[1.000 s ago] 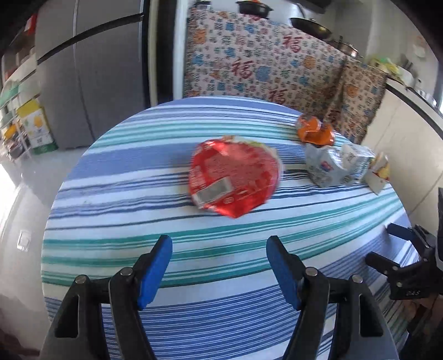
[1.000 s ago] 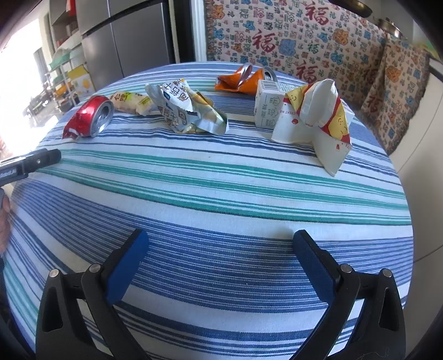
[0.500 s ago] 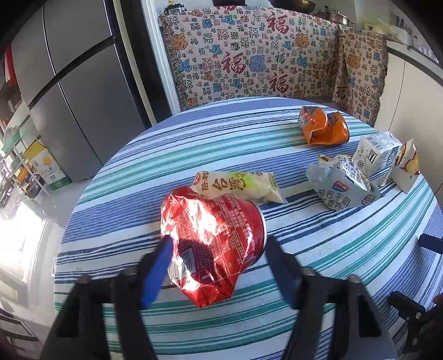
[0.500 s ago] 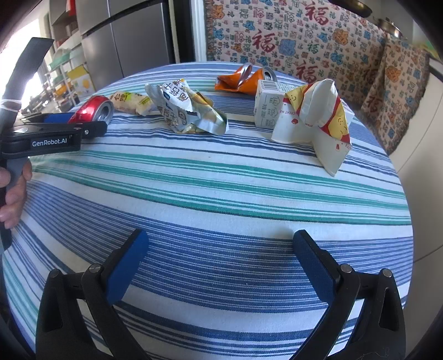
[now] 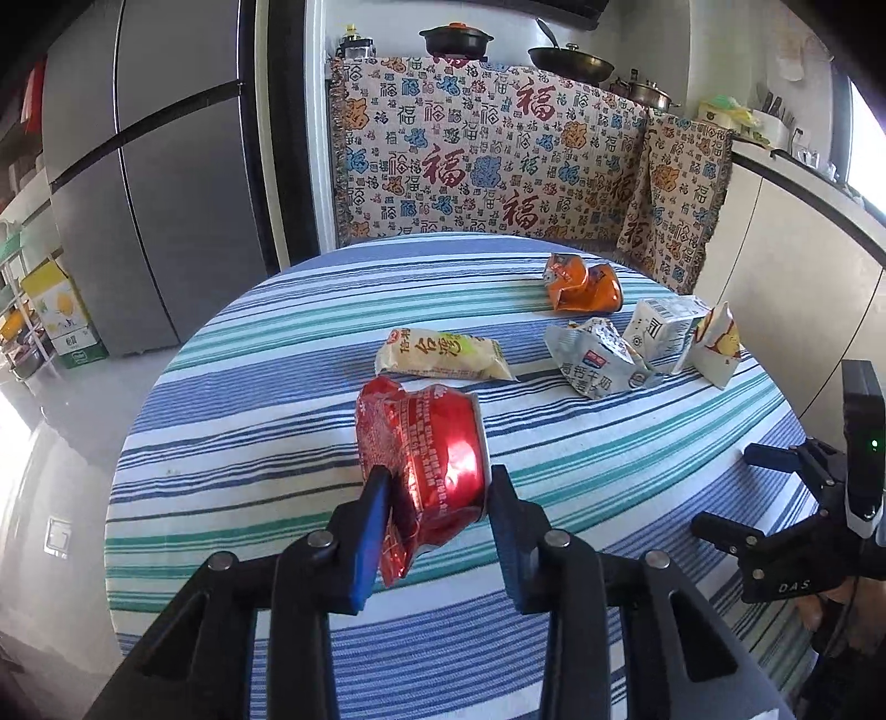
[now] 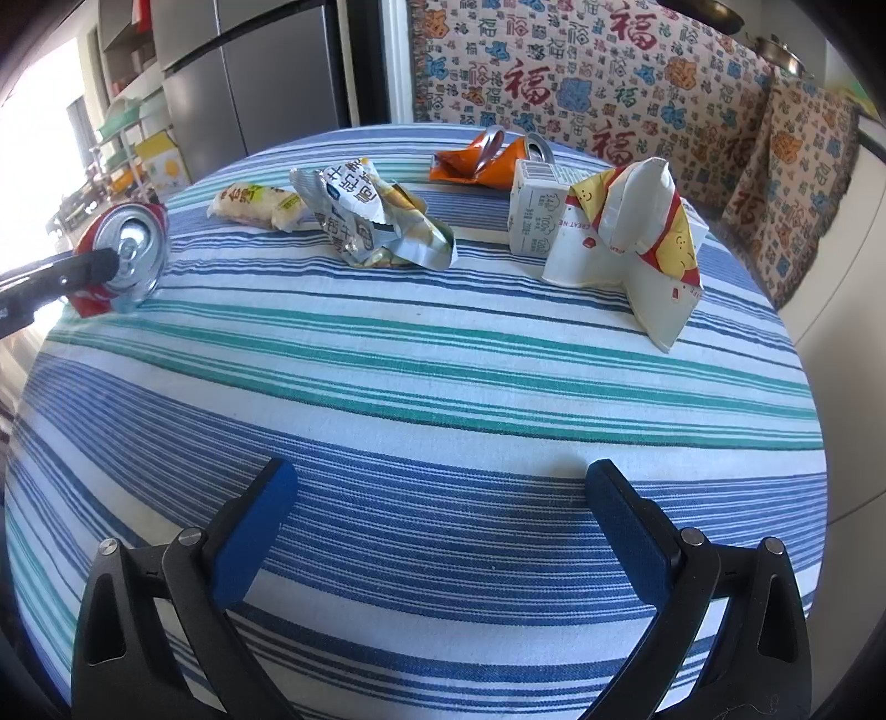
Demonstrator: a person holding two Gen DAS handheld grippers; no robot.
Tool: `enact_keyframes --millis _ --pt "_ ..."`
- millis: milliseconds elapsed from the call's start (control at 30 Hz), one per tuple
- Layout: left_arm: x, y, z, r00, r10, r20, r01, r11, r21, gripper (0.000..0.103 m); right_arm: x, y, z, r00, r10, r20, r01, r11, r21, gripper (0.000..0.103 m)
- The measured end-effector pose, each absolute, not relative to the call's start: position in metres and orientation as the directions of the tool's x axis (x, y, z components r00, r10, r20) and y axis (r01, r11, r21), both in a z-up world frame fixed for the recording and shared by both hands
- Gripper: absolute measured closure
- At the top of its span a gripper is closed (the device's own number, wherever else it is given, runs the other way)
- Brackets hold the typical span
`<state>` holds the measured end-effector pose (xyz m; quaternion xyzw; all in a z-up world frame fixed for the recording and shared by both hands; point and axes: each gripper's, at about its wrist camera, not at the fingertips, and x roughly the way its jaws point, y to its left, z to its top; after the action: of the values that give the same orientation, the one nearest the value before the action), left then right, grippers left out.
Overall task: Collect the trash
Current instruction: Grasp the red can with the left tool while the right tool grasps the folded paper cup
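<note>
Left gripper (image 5: pixel 434 493) is closing on the crushed can (image 5: pixel 423 462), lying sideways between its jaws; right gripper (image 6: pixel 440 523) gapes wide, empty, well apart.

Round table with striped blue-green cloth (image 5: pixel 266 443). Far: patterned red-character blanket (image 5: pixel 487 166) draped over counter, black pot (image 5: pixel 455 40) and pan (image 5: pixel 570 58) on top. Grey fridge (image 5: pixel 138 183) far left.
</note>
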<state>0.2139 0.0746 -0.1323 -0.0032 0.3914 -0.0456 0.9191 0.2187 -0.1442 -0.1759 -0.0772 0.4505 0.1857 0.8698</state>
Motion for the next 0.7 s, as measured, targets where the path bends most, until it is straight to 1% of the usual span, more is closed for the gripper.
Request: enact_keyframes --millis 100,233,300,333,367,433,500,567,700 --pt "0.207 0.072 -0.131 0.688 -0.111 -0.717 0.096 0.993 -0.061 0.068 0.218 -0.146 -0.175 0.526 0.259 -0.810 -0.391 0.919 0.040 0.001" --pt "0.200 0.067 -0.133 0.689 -0.118 -0.715 0.104 0.993 -0.064 0.068 0.211 -0.169 -0.168 0.554 0.324 -0.767 -0.349 0.927 0.140 0.003" --pt "0.199 0.068 -0.132 0.688 -0.130 -0.714 0.104 0.991 -0.081 0.068 0.210 -0.186 -0.161 0.597 0.304 -0.742 -0.303 0.942 0.142 0.005" --pt "0.199 0.068 -0.132 0.687 -0.136 -0.714 0.105 0.991 -0.089 0.068 0.213 -0.192 -0.157 0.613 0.282 -0.738 -0.288 0.949 0.124 0.008" --pt "0.199 0.068 -0.132 0.686 -0.142 -0.714 0.105 0.990 -0.096 0.068 0.217 -0.197 -0.153 0.622 0.263 -0.738 -0.278 0.955 0.106 0.008" --pt "0.200 0.066 -0.132 0.686 -0.144 -0.713 0.105 0.990 -0.099 0.067 0.236 -0.208 -0.145 0.625 0.224 -0.748 -0.263 0.962 0.069 0.009" --pt "0.201 0.063 -0.132 0.685 -0.148 -0.714 0.107 0.989 -0.102 0.068 0.257 -0.213 -0.141 0.600 0.216 -0.770 -0.279 0.959 0.051 0.011" --pt "0.201 0.059 -0.132 0.682 -0.155 -0.715 0.111 0.988 -0.108 0.068 0.279 -0.214 -0.144 0.562 0.208 -0.801 -0.303 0.952 0.035 0.020" --pt "0.202 0.047 -0.133 0.678 -0.156 -0.719 0.127 0.987 -0.095 0.068 0.305 -0.211 -0.152 0.516 0.200 -0.833 -0.360 0.933 0.001 0.027"
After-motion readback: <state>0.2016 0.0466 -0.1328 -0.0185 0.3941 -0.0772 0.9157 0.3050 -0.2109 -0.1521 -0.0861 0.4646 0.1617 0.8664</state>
